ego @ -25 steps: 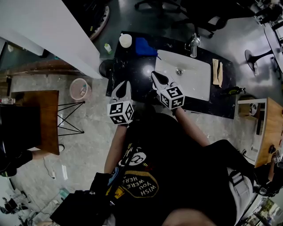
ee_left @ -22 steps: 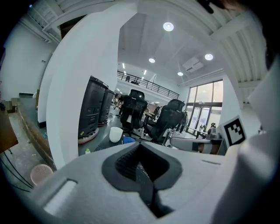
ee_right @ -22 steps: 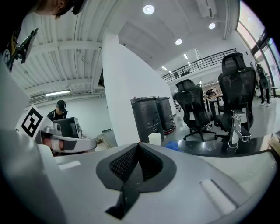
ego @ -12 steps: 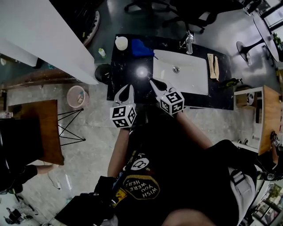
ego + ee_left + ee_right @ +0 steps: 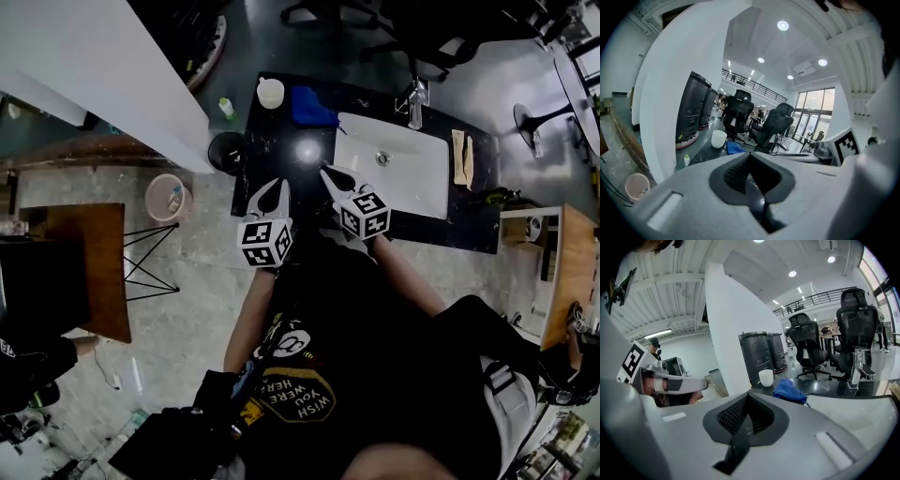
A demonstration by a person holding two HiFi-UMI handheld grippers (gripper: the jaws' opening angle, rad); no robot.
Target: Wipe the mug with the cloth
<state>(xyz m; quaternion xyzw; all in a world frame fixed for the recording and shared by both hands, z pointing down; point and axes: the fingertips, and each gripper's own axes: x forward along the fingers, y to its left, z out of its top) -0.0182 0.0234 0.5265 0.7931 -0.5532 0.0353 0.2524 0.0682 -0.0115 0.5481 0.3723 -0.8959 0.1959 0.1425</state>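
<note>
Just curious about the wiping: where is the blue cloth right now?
In the head view, the blue cloth lies at the far edge of the black counter, between the white mug on its left and the white sink.
</note>
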